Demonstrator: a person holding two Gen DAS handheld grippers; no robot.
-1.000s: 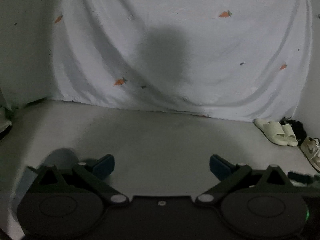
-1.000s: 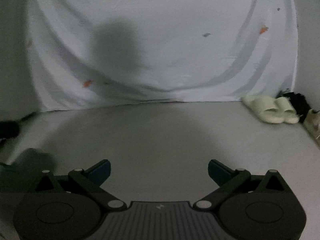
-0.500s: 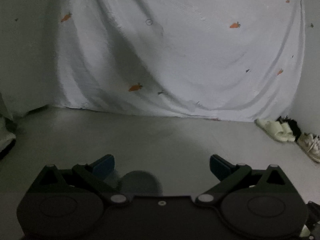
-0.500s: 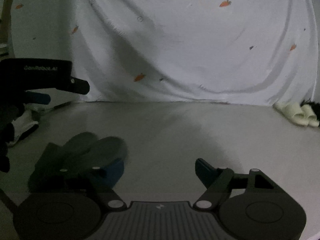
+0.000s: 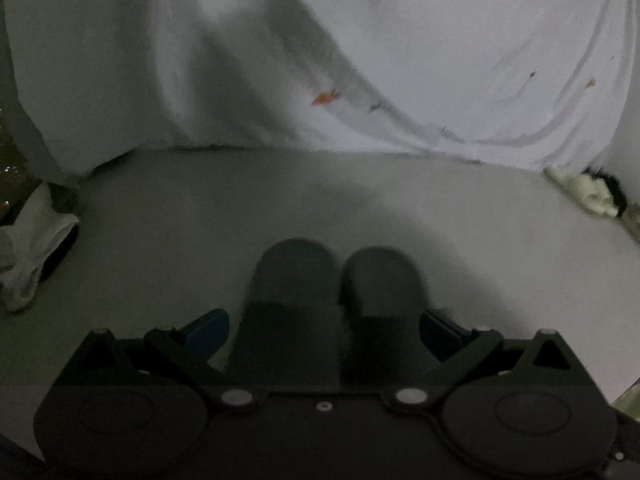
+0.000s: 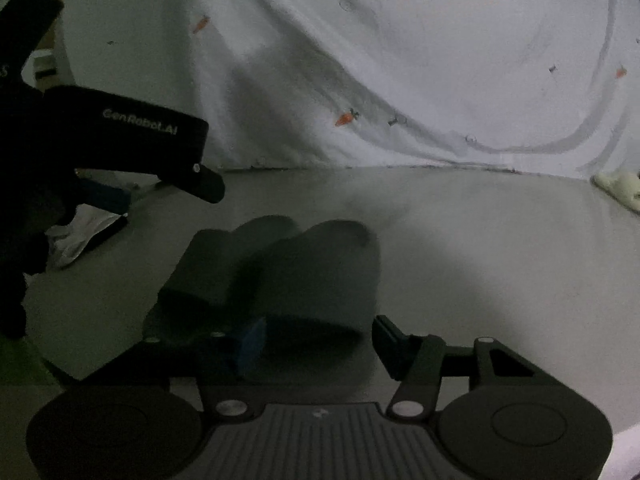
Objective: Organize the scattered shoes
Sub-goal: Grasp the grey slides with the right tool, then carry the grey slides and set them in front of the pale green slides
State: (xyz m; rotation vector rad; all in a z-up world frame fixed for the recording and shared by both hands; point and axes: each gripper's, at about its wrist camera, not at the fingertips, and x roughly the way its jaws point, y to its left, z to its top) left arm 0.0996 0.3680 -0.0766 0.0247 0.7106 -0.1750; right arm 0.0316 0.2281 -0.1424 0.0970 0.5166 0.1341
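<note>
A pair of dark slides, absent from the left wrist view a second ago and seen only as a dark patch half a second ago, is now framed between the fingers of the left gripper (image 5: 324,330). In that view the left slide (image 5: 292,300) and right slide (image 5: 380,300) lie side by side on the floor (image 5: 200,216), toes pointing away, heels hidden under the gripper body. The left gripper is spread wide, one blue pad outside each slide, and nothing is gripped (contact with the pads cannot be told).

In the right wrist view the slides, which lay left of the fingers half a second ago, are now reached: the right slide (image 6: 328,276) sits between the fingers of the right gripper (image 6: 320,338), its heel end by the blue pad, with the left slide (image 6: 224,264) just beyond it to the left. The right gripper is open at a middling width; no clamping is seen.

Left of the slides, the left gripper (image 6: 120,140) is seen hovering above the floor, with a white shoe (image 6: 84,232) under it; the same shoe (image 5: 36,240) appears at the left edge of the left wrist view. Far right of the slides, pale slippers (image 5: 580,188) lie at the foot of a carrot-print sheet (image 5: 400,60) hung as a backdrop. Nothing lies on the floor between the slides and that sheet.
</note>
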